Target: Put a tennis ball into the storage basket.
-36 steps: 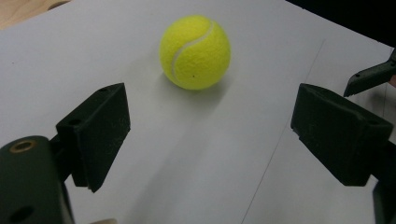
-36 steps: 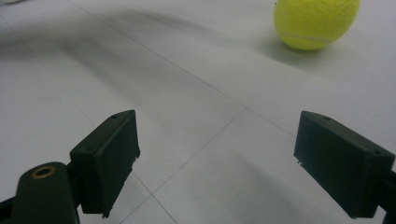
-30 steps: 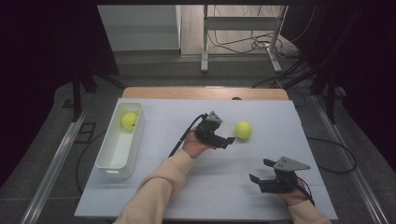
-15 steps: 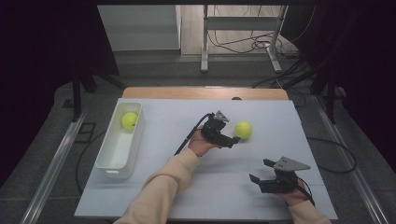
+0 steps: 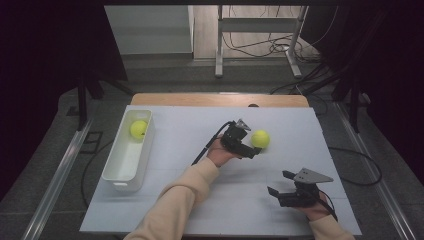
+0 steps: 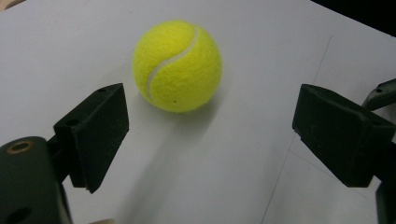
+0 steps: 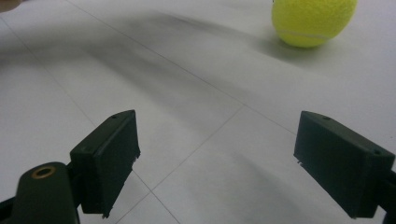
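A yellow tennis ball (image 5: pixel 260 138) lies on the white table, right of centre. My left gripper (image 5: pixel 251 143) is just left of it, open. In the left gripper view the ball (image 6: pixel 177 65) sits a little ahead of the gripper (image 6: pixel 217 128), nearer the left jaw, and no jaw touches it. My right gripper (image 5: pixel 278 182) rests open near the table's front right, with nothing between its jaws. In the right gripper view that gripper (image 7: pixel 215 158) points over bare table, and the ball (image 7: pixel 313 21) lies far off at the upper right.
A white bin (image 5: pixel 120 175) stands along the table's left side with a second tennis ball (image 5: pixel 138 128) in its far end. The left gripper's cable (image 5: pixel 207 147) trails across the table. Beyond the table are a wooden edge (image 5: pixel 215 99) and dark stands.
My left gripper has moved right across the table, up to the ball, with its jaws staying open. The ball and the right gripper have not moved.
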### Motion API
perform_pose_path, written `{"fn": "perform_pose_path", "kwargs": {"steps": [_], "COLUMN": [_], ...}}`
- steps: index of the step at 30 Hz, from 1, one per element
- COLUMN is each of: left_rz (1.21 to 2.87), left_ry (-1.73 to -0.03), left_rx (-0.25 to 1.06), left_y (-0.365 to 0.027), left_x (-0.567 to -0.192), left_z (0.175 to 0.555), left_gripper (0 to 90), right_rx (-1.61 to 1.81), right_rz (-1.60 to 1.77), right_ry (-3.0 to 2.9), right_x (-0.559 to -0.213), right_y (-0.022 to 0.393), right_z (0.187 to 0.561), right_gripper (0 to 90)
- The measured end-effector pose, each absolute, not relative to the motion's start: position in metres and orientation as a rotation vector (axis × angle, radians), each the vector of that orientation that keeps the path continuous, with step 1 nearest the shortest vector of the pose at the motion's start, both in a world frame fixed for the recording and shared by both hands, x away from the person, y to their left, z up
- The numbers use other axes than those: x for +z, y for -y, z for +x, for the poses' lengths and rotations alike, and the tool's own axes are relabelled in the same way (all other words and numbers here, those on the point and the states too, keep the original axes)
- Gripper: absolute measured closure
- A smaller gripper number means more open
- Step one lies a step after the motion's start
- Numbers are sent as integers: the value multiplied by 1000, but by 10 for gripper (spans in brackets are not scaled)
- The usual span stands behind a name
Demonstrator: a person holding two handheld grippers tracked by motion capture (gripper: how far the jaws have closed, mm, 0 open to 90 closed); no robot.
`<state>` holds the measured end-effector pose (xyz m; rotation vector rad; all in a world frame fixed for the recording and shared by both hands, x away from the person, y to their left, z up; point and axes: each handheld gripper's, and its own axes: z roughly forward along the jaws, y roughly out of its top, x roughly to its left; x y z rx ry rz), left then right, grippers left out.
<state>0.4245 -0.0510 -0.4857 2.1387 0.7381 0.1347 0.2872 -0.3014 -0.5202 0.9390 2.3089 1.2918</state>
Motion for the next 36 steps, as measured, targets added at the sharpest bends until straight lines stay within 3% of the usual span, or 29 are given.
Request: {"fn": "perform_pose_path", "kwargs": {"steps": [36], "left_rz": [2168], "left_ry": [-824], "left_rx": [156], "left_y": [76], "left_x": [-507], "left_z": [455], "left_gripper": [115], "right_rx": [1299], "right_rz": [928], "right_ry": [-2314], "right_x": [-520], "right_y": [302], "right_z": [288], "right_gripper": [143]}}
